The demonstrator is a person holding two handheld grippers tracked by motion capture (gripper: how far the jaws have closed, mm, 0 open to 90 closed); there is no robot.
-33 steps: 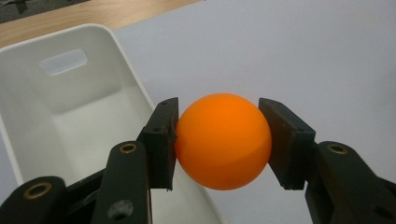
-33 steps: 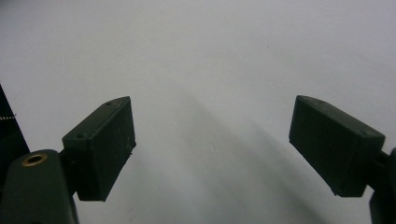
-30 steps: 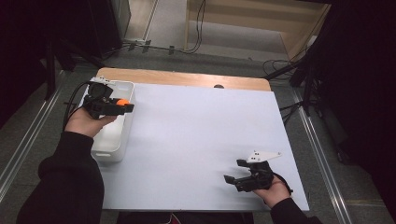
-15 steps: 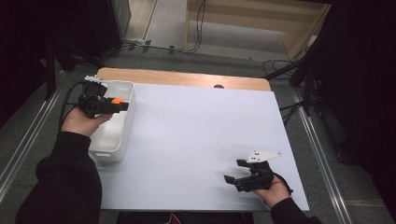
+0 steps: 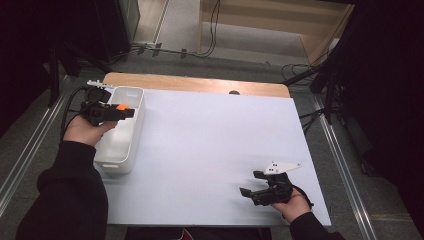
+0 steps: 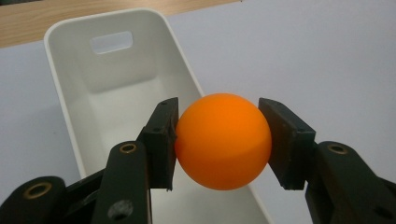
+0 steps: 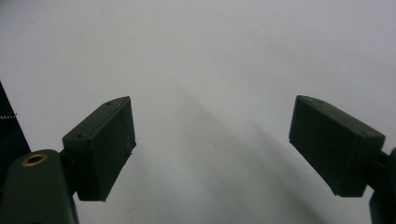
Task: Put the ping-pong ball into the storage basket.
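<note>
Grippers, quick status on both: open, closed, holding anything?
Left gripper: closed on the round orange ball, held over the white plastic bin.
Right gripper: open, empty, jaws wide apart above the white table.

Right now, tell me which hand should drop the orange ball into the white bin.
Left. Its tongs already clamp the orange ball above the white bin. The right tongs hang open and empty over the white table, near its front right corner, far from the bin.

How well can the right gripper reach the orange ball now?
Probably not without a long move: the right gripper is open at the table's near right, while the orange ball sits clamped in the left gripper over the white bin.
</note>
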